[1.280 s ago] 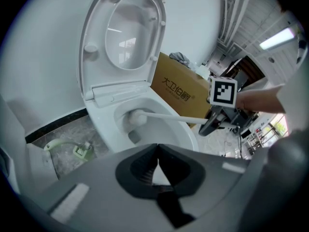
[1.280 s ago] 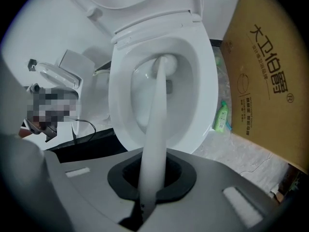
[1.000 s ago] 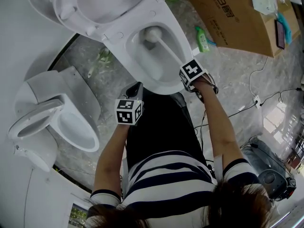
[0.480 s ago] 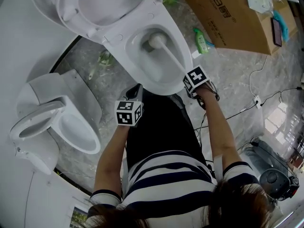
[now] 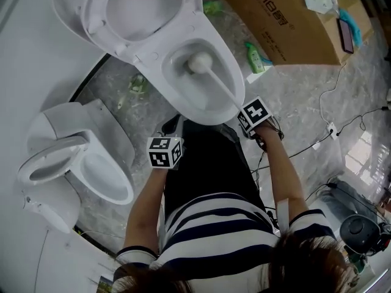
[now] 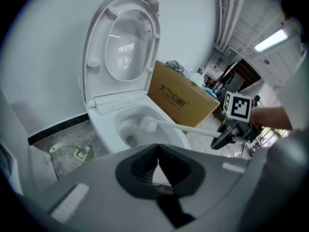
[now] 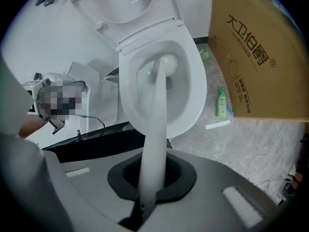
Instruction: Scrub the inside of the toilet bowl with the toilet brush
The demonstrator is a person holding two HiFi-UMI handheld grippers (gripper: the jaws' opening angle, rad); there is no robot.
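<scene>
The white toilet bowl (image 5: 236,78) stands open, seat and lid raised. A white toilet brush (image 5: 198,61) has its round head down inside the bowl, and its long handle slants back to my right gripper (image 5: 243,112), which is shut on the handle at the bowl's front right. In the right gripper view the brush handle (image 7: 157,120) runs from my right gripper (image 7: 149,190) into the toilet bowl (image 7: 199,98). My left gripper (image 5: 173,124) hangs shut and empty just before the front rim. In the left gripper view my left gripper (image 6: 157,161) faces the toilet brush (image 6: 146,125).
A second white toilet (image 5: 79,163) stands at the left. A big cardboard box (image 5: 287,17) lies to the right of the bowl, a green bottle (image 5: 253,57) beside it. Cables (image 5: 330,127) trail over the marble floor at right, near a dark machine (image 5: 360,231).
The right gripper has drawn back slightly toward the person, and the brush head has slid from the back of the bowl toward its middle. The left gripper has hardly moved.
</scene>
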